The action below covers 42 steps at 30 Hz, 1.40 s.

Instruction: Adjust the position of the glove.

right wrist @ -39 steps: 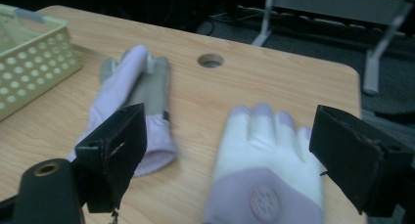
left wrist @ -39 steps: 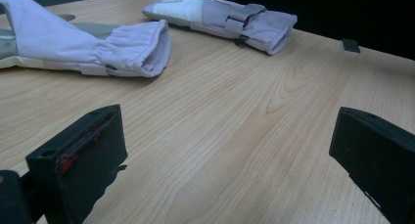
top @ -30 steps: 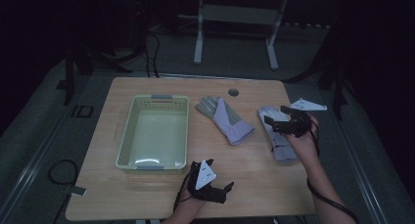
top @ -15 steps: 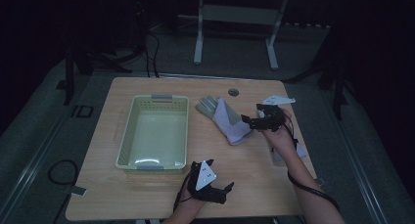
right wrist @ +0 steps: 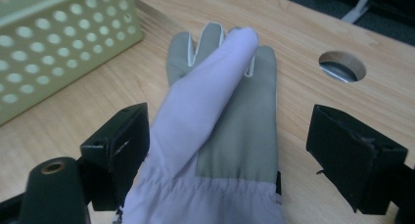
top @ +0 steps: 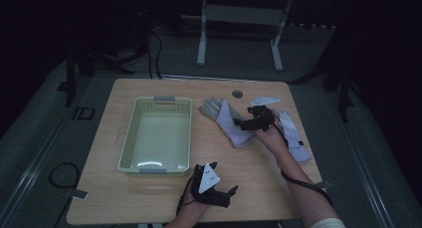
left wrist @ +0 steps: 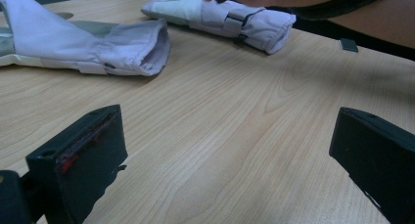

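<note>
Gloves, two: near glove (top: 226,121) lay beside the basket (top: 157,133), one, pale green; far glove (top: 293,136) lay partly hidden under the right forearm. Grippers, two. Right gripper (right wrist: 225,150) straddled the near glove's cuff, jaws wide and just closing, pads not pressing. Left gripper (left wrist: 225,150) stood wide open, holding nothing, over bare table (top: 259,188). Table hole (top: 237,93), one.

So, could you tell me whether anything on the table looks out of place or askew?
One glove beside the basket lies with its thumb folded across the palm, and it sits aslant to the table edge. The second glove lies apart, partly under the person's right forearm. Nothing looks spilled or damaged.
</note>
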Available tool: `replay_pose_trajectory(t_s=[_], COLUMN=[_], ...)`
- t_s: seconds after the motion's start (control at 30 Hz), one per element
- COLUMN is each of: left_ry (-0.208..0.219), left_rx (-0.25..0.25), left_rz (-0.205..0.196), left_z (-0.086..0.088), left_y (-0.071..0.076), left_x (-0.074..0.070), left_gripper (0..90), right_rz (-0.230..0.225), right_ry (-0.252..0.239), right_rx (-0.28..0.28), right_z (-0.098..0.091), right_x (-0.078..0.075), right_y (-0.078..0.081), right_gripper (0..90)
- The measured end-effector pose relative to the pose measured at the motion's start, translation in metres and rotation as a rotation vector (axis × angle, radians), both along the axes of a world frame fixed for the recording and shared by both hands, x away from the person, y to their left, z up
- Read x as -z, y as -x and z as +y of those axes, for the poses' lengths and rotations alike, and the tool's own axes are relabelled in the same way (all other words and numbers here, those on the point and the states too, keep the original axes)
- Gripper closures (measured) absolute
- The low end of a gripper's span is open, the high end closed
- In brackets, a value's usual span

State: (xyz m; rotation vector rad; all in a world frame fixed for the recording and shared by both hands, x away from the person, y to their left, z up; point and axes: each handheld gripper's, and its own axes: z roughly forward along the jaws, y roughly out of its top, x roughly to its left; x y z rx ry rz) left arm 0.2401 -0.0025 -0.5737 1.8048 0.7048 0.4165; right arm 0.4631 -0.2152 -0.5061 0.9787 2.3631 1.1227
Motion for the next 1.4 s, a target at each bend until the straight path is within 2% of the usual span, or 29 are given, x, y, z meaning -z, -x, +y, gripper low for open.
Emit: replay_pose_trajectory(t_s=[0.27, 0.33, 0.57, 0.73, 0.83, 0.87, 0.9, 0.93, 0.97, 1.0, 1.03, 1.07, 1.1, 1.13, 1.23, 1.4], left_ry=[0.001, 0.001, 0.001, 0.001, 0.005, 0.011, 0.011, 0.012, 0.01, 0.008, 0.008, 0.007, 0.007, 0.008, 0.007, 0.006], left_rx=[0.001, 0.001, 0.001, 0.001, 0.002, 0.001, 0.001, 0.001, 0.0, 0.0, 0.0, 0.0, 0.0, -0.001, -0.001, -0.001], left_rz=[0.0, 0.0, 0.001, 0.0, 0.005, 0.011, 0.011, 0.012, 0.011, 0.01, 0.009, 0.008, 0.008, 0.009, 0.009, 0.007], left_z=[0.0, 0.0, 0.0, 0.0, 0.0, 0.001, 0.001, 0.001, 0.001, 0.0, 0.0, 0.0, 0.0, 0.0, 0.0, 0.0], left_y=[0.0, 0.0, 0.0, 0.0, 0.0, -0.001, -0.001, -0.001, -0.001, -0.001, 0.0, 0.0, 0.0, 0.0, 0.0, 0.0], left_x=[0.0, 0.0, 0.0, 0.0, 0.0, 0.0, 0.0, 0.0, 0.0, 0.0, 0.0, 0.0, 0.0, 0.0, 0.0, 0.0], left_gripper=[0.6, 0.6, 0.6, 0.6, 0.6, 0.6, 0.6, 0.6, 0.6, 0.6, 0.6, 0.6, 0.6, 0.6, 0.6, 0.6], right_rz=[0.025, 0.051, 0.07, 0.088, 0.107, 0.119, 0.119, 0.128, 0.128, 0.137, 0.137, 0.138, 0.138, 0.138, 0.136, 0.134], right_ry=[0.013, 0.007, -0.002, 0.013, 0.02, 0.031, 0.031, 0.041, 0.041, 0.048, 0.048, 0.048, 0.048, 0.042, 0.04, -0.008], right_rx=[0.012, 0.02, 0.024, 0.037, 0.053, 0.048, 0.048, 0.052, 0.052, 0.053, 0.053, 0.055, 0.055, 0.064, 0.075, 0.093], right_z=[0.006, 0.008, 0.01, 0.014, 0.015, 0.016, 0.016, 0.018, 0.018, 0.019, 0.019, 0.02, 0.02, 0.02, 0.02, 0.019], right_x=[0.015, 0.024, 0.033, 0.043, 0.045, 0.045, 0.045, 0.044, 0.044, 0.042, 0.042, 0.04, 0.04, 0.04, 0.039, 0.031], right_y=[-0.009, -0.013, -0.017, -0.018, -0.019, -0.018, -0.018, -0.018, -0.018, -0.017, -0.017, -0.016, -0.016, -0.014, -0.012, -0.008], right_gripper=[21.7, 22.6, 26.2, 28.9, 36.9, 46.5, 46.5, 53.5, 53.5, 62.6, 62.6, 69.9, 69.9, 81.4, 83.8, 87.1])
